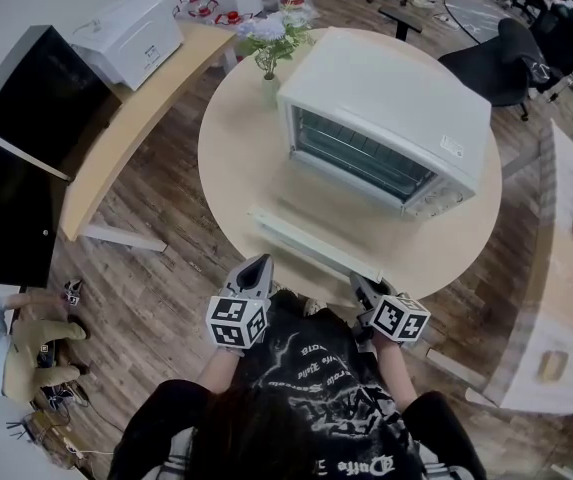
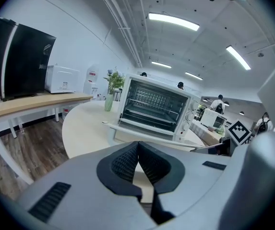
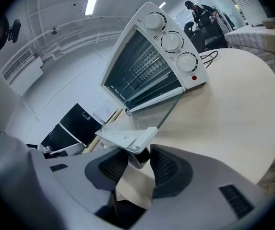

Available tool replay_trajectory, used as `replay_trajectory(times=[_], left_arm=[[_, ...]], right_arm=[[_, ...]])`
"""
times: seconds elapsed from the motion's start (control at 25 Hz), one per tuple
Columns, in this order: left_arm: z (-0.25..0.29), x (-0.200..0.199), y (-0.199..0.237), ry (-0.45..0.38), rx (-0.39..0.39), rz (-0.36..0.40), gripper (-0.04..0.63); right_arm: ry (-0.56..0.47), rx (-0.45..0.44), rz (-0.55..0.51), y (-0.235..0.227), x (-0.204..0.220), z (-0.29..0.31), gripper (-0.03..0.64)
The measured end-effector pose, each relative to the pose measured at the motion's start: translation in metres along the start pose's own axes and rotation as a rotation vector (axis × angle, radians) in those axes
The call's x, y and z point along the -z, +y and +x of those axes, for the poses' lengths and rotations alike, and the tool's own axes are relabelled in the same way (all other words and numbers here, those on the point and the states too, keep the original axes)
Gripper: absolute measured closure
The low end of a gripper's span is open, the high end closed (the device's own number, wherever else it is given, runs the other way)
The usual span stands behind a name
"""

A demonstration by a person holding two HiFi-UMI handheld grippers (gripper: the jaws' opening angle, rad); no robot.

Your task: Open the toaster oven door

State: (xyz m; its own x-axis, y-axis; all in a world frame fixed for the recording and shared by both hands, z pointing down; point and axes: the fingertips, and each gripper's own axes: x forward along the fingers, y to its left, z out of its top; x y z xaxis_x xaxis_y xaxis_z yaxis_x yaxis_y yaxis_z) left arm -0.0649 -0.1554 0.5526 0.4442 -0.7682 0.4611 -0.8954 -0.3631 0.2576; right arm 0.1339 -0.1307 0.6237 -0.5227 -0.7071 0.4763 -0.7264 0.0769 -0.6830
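The white toaster oven is standing toward the far right edge of the round beige counter, with its opening facing the person. Its glass door is lying swung fully down, nearly flat above the counter and reaching toward the near edge, so the task is judged to be all but done.

The right gripper is being held at the right end of the door's white handle bar. Its jaws are standing partly spread around that end, and the bar appears to be pinched between them, though contact of the pads is not being shown clearly. This hold at the handle's end is judged to be what is steadying the door at the bottom of its swing.

The left gripper is being kept just off the near edge of the counter, well apart from the door. Its jaws are pressed together on nothing, as it is not needed for the pull.

Inside the oven cavity only a wire rack is being shown, with no food on it. At the far left edge a pale green vase is holding white flowers.
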Motion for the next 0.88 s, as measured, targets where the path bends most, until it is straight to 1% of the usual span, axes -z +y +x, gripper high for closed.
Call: replay_trajectory(times=[0.28,0.64,0.88], left_arm=[[0.003,0.002,-0.003,0.015,0.012,0.013,0.577],[0.006,0.009,-0.008,0.043,0.026,0.034,0.577],[0.008,0.010,-0.011,0.056,0.036,0.045,0.575]], right_arm=[[0.041,0.039,-0.003,-0.008,0.009,0.005,0.465],[0.059,0.069,-0.003,-0.016,0.016,0.009,0.466],[0.102,0.093,0.022,-0.025,0.028,0.013,0.468]])
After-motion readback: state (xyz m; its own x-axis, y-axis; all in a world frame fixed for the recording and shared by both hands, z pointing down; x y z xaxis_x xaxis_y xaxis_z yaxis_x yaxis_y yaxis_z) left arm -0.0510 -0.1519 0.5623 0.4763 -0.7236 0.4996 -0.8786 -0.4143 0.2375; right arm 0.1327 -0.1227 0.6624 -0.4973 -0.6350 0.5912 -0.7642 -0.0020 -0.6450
